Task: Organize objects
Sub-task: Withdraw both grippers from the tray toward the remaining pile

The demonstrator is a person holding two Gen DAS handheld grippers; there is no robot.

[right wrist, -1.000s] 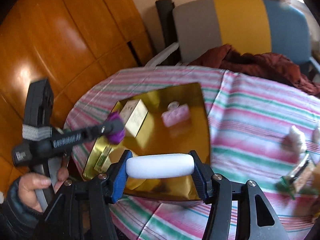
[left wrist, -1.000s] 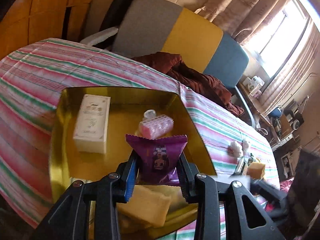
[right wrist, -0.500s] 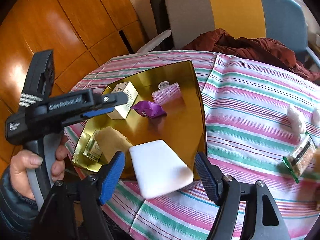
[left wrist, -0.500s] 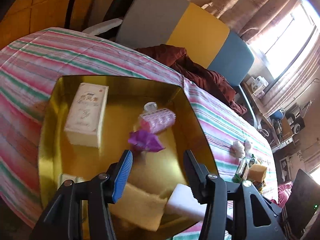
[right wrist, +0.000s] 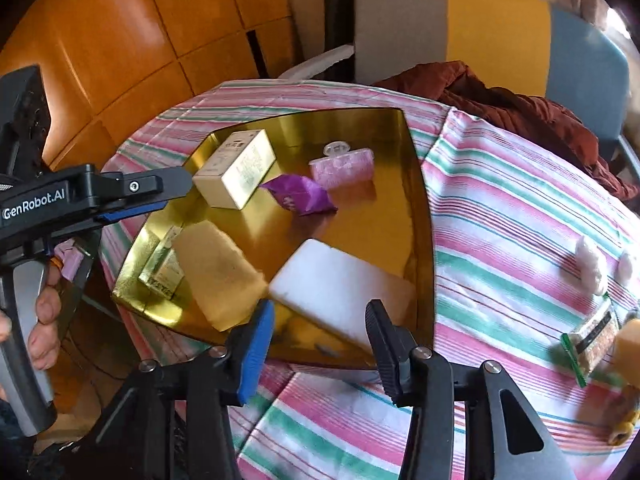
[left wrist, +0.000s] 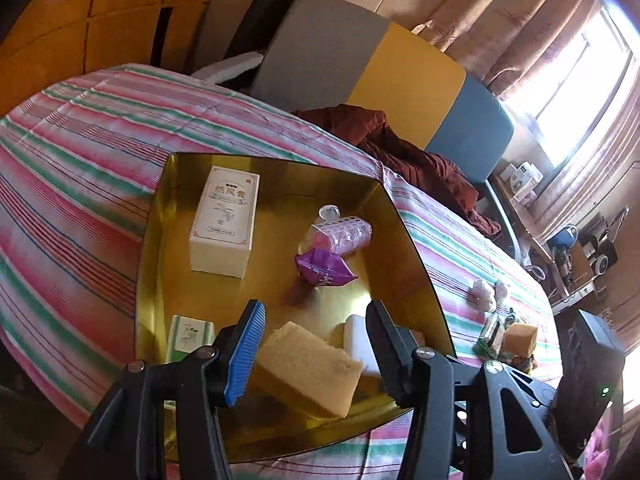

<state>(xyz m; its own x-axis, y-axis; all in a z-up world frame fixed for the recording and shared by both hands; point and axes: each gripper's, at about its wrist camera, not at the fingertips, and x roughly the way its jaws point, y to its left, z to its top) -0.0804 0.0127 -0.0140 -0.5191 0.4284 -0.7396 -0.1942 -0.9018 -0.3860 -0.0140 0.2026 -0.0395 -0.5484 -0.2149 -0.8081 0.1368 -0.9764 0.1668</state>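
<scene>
Blue-padded fingers [left wrist: 248, 354] on the left gripper [left wrist: 316, 356] are spread wide with nothing in them, same deal with the right gripper [right wrist: 320, 354]; both hover over the near edge of the gold tray [right wrist: 416, 208] on the striped bench [right wrist: 500, 216]; closest in the tray are a yellow sponge [left wrist: 310, 366] and white block [right wrist: 340, 286], touching; further in, the purple packet [left wrist: 324, 268], pink roller [left wrist: 344, 234] and cream box [left wrist: 224, 220]; off to the right some cotton balls [right wrist: 590, 266] sit on the cloth.
</scene>
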